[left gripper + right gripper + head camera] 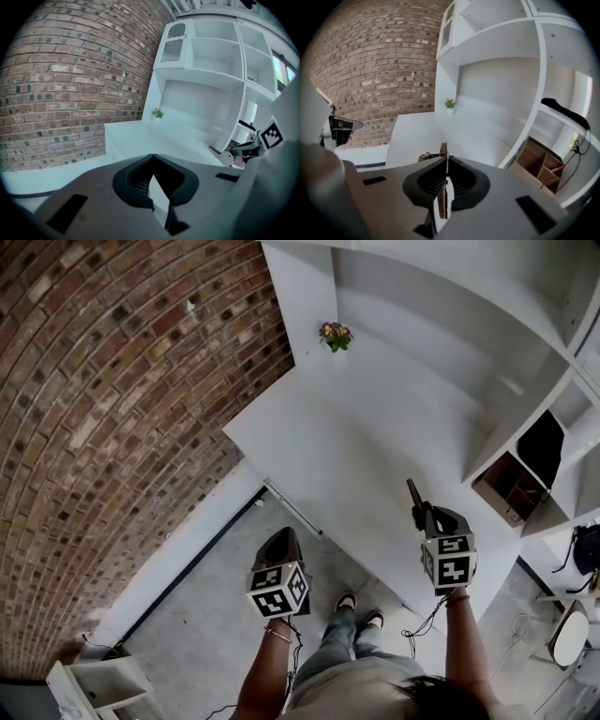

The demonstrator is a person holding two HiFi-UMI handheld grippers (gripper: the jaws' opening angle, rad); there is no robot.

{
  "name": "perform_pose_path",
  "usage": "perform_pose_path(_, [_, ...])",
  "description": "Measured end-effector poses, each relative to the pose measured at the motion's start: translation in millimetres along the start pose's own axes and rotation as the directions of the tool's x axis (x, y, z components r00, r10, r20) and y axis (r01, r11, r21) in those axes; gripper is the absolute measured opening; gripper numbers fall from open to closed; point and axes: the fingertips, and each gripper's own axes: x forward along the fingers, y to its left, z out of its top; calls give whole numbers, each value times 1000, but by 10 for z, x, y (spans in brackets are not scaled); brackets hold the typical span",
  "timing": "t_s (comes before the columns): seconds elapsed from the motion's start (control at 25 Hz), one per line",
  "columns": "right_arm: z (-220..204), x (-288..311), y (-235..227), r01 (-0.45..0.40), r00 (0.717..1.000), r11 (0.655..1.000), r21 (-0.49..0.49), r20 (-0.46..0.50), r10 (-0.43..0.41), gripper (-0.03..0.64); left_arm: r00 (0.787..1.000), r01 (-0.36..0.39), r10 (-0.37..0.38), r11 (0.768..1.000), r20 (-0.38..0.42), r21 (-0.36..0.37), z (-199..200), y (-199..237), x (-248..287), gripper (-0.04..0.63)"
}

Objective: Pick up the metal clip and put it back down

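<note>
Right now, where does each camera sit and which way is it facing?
Head view: on the person's head, looking steeply down at the white desk; both forearms and shoes show.
Left gripper view: on the left claw, shut and empty, facing the desk and brick wall.
Right gripper view: on the right claw, shut on the metal clip, facing the desk.
All share the flower pot.

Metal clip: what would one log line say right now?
right gripper: shut on metal clip, over desk | left gripper: shut, empty

Home rm: brick wall (112, 409), white desk (356, 456) w/ shelves (525, 409).
</note>
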Motion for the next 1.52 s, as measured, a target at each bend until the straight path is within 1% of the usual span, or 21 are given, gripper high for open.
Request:
perform_pose_path(0.12, [129,-182,-126,10,998,995,103,63,-17,6,997,59,-61,998,42,39,269,-270,65,2])
perform_pose_path(0.24, [284,-379,-261,14,990,983,184,133,-39,6,988,121,-128,989,88,82,568,-576,179,2])
perform_pose_path(0.32, [426,-541,-399,47,978,973,228,190,-91,6,974,174,-188,978,126,115,823,-822,275,2])
perform_pose_path(0.4, [557,-730,-512,78,959,964,255,246,-143,6,956,226,-249,963,157,150,1057,-1073,312,2])
perform_pose_path(0.48, [636,-923,-561,89,941,958,274,291,-171,6,940,262,-293,949,176,178,1204,-1288,270,2])
perform_pose_path(0.56, [679,-1099,-639,107,920,944,312,329,-213,6,923,296,-335,933,190,205,1316,-1512,237,2])
perform_pose_path(0.64, [698,-1283,-779,149,883,914,377,365,-295,6,903,334,-381,913,200,233,1416,-1773,246,2])
perform_pose_path(0.68, [703,-1391,-856,179,856,892,414,382,-349,6,892,352,-403,904,203,245,1461,-1905,253,2])
perform_pose_path(0.8, [686,-1715,-1033,269,759,821,503,414,-502,6,864,397,-456,878,214,269,1575,-2256,227,3])
perform_pose_path(0.84, [667,-1797,-1072,286,736,803,523,416,-533,6,855,409,-472,869,217,277,1599,-2361,205,2])
perform_pose_path(0.88, [643,-1861,-1106,294,722,789,540,416,-553,6,846,422,-487,861,219,285,1611,-2461,183,2])
perform_pose_path(0.92, [614,-1912,-1139,295,714,778,555,414,-565,6,837,434,-501,852,218,293,1611,-2555,162,2])
perform_pose_path(1.04, [524,-2018,-1228,284,708,760,584,406,-577,6,823,456,-529,833,208,314,1556,-2767,132,2])
perform_pose_path(1.2, [414,-2107,-1310,294,707,751,591,394,-587,6,822,467,-538,825,188,318,1445,-2883,137,2])
perform_pose_path(1.36, [334,-2124,-1376,287,719,758,585,392,-574,6,827,461,-530,830,187,314,1385,-2924,140,2])
perform_pose_path(1.52, [348,-2020,-1363,247,748,785,567,404,-527,6,843,435,-502,848,193,302,1346,-2856,143,2])
